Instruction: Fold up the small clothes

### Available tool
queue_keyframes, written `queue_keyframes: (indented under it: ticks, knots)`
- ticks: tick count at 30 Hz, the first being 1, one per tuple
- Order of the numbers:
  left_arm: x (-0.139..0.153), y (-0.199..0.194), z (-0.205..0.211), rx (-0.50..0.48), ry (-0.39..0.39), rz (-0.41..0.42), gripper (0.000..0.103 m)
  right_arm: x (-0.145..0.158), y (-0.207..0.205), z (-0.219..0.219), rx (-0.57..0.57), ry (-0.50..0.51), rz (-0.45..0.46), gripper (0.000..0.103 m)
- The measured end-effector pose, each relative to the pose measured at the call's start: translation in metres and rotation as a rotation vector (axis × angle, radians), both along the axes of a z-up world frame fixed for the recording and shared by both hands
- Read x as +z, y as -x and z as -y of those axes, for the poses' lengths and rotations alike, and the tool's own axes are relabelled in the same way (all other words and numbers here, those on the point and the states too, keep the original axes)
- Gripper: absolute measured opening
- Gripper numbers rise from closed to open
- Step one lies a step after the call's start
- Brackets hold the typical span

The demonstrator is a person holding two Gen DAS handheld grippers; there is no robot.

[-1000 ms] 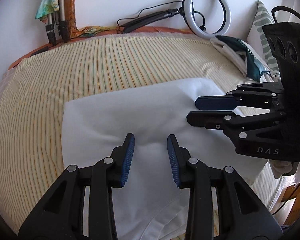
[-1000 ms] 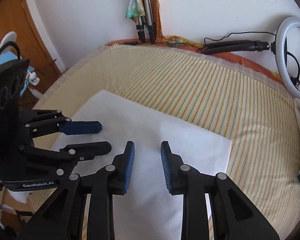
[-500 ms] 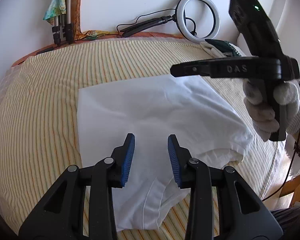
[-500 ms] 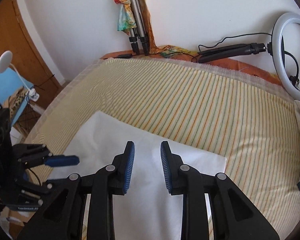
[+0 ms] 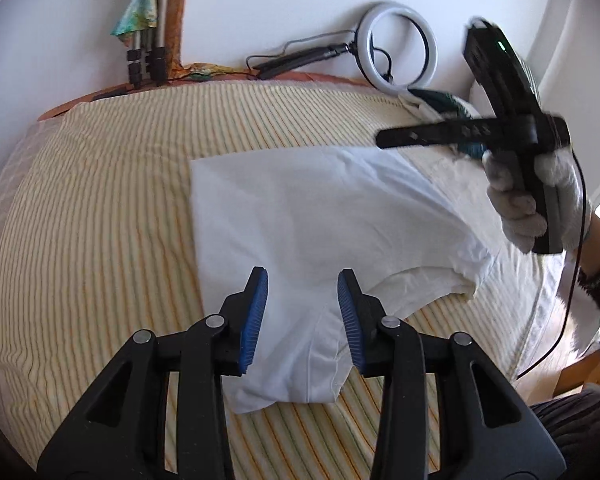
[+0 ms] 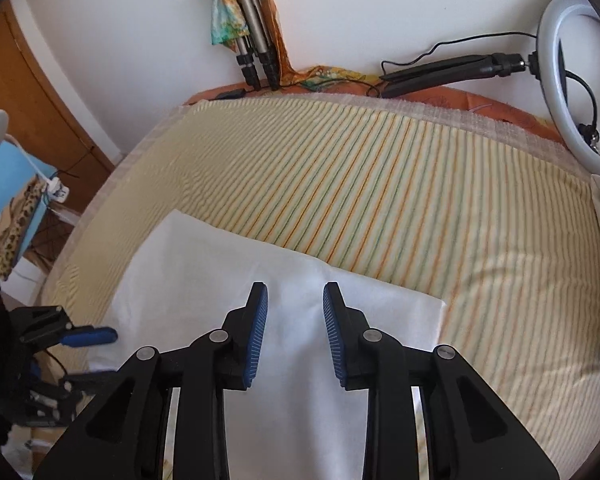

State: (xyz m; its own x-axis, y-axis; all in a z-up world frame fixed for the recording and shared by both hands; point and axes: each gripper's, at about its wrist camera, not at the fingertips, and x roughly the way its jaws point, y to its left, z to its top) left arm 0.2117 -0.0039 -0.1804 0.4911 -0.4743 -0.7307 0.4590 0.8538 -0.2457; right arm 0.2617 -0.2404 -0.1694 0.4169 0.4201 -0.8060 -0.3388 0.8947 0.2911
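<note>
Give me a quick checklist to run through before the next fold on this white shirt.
1. Left gripper open, holding nothing: ok.
2. Right gripper open, holding nothing: ok.
3. White shirt lying flat on the striped bedsheet: not ok, the sleeve side is bunched.
4. Far edge of the shirt straight: ok.
5. Ring light away from the shirt: ok.
6. Both sleeves tucked in: cannot tell.
</note>
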Motion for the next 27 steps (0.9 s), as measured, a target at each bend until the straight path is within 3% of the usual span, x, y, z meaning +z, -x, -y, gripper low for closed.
queue_keyframes:
  ticks: [6, 10, 17, 20, 27]
  knots:
    - [-0.007, -0.029, -0.061, 0.183, 0.216, -0.165, 0.047, -0.003, 0.042, 0.073, -0.116, -0.162, -0.052, 0.041]
    - [-0.032, -0.049, -0.077, 0.209, 0.357, -0.316, 0.047, -0.026, 0.064, 0.106, -0.182, -0.287, -0.128, 0.041]
    - [-0.052, -0.069, -0.071, 0.218, 0.405, -0.390, 0.047, -0.063, 0.075, 0.122, -0.209, -0.438, -0.231, 0.039]
    - [-0.054, -0.074, -0.067, 0.211, 0.412, -0.396, 0.047, -0.071, 0.076, 0.121, -0.210, -0.513, -0.255, 0.033]
    - [-0.054, -0.084, -0.046, 0.183, 0.391, -0.377, 0.039, -0.075, 0.059, 0.095, -0.204, -0.550, -0.269, 0.028]
